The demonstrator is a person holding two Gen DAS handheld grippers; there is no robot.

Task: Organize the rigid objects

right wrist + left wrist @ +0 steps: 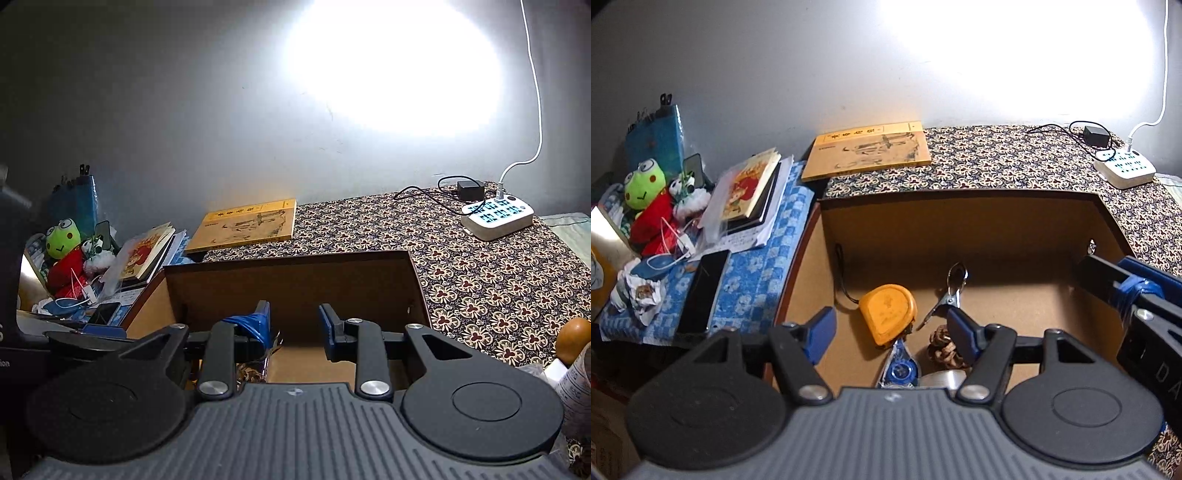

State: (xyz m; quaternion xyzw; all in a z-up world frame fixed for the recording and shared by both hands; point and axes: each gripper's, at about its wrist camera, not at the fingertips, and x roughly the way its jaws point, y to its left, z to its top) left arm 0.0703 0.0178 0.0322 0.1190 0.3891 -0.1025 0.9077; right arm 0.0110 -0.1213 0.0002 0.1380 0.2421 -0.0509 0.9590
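The left gripper (pixel 892 328) is held with its jaws wide apart and empty above the open brown cardboard box (pixel 960 218), in which an orange tape measure (pixel 889 313), a metal spring clip (pixel 945 297), a brown pine cone (pixel 943 350) and a blue-and-clear correction tape dispenser (pixel 899 367) are gathered toward the near edge. The right gripper (pixel 294 330) is likewise positioned over the box with its jaws apart and nothing held. A yellow book (pixel 868 149) is laid flat at the far left corner of the patterned tablecloth (pixel 1015 158).
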